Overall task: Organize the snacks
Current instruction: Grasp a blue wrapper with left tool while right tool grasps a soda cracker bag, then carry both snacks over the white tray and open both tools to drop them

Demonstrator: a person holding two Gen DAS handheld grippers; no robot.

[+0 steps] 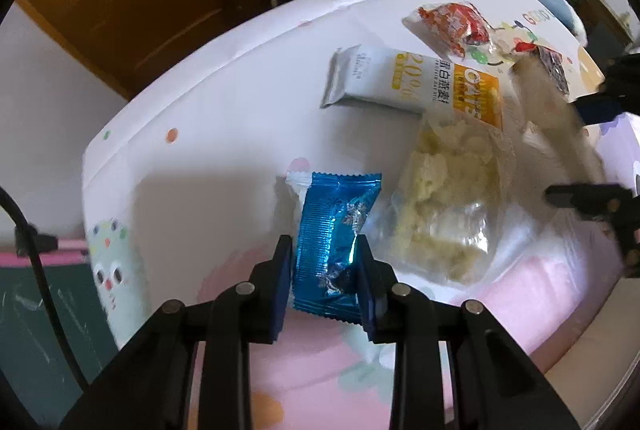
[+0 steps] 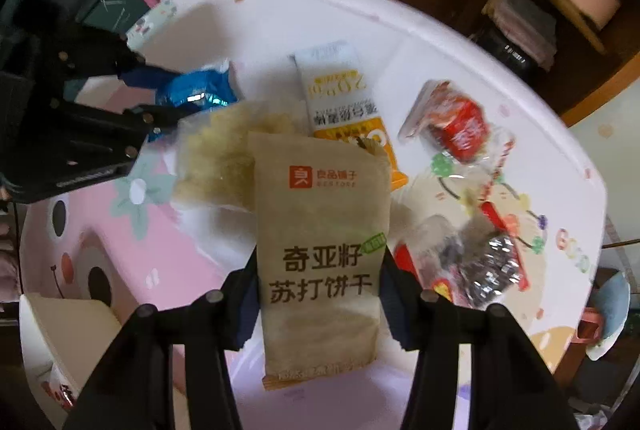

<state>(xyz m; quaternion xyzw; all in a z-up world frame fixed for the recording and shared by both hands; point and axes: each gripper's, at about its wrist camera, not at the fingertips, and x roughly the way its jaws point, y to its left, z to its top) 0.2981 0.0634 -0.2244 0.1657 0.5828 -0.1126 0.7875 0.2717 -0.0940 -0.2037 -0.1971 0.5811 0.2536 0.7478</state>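
Note:
A blue foil snack packet (image 1: 332,234) lies on the white cartoon-print table (image 1: 200,133), and my left gripper (image 1: 325,244) is shut on its lower half. From the right wrist view, the left gripper (image 2: 172,95) with the blue packet (image 2: 200,89) is at the upper left. A tan cracker packet (image 2: 320,230) with dark printed characters stands lengthwise between the fingers of my right gripper (image 2: 320,262), which is shut on its sides. The left wrist view shows that packet (image 1: 556,117) as a blur at the right.
A white and orange oat bar (image 1: 408,85), a clear bag of pale yellow pieces (image 1: 444,197), a red-wrapped snack (image 1: 452,25) and a dark-wrapped snack (image 2: 492,270) lie on the table. A cardboard box (image 2: 68,330) stands at the lower left. Wooden furniture lies beyond the table's far edge.

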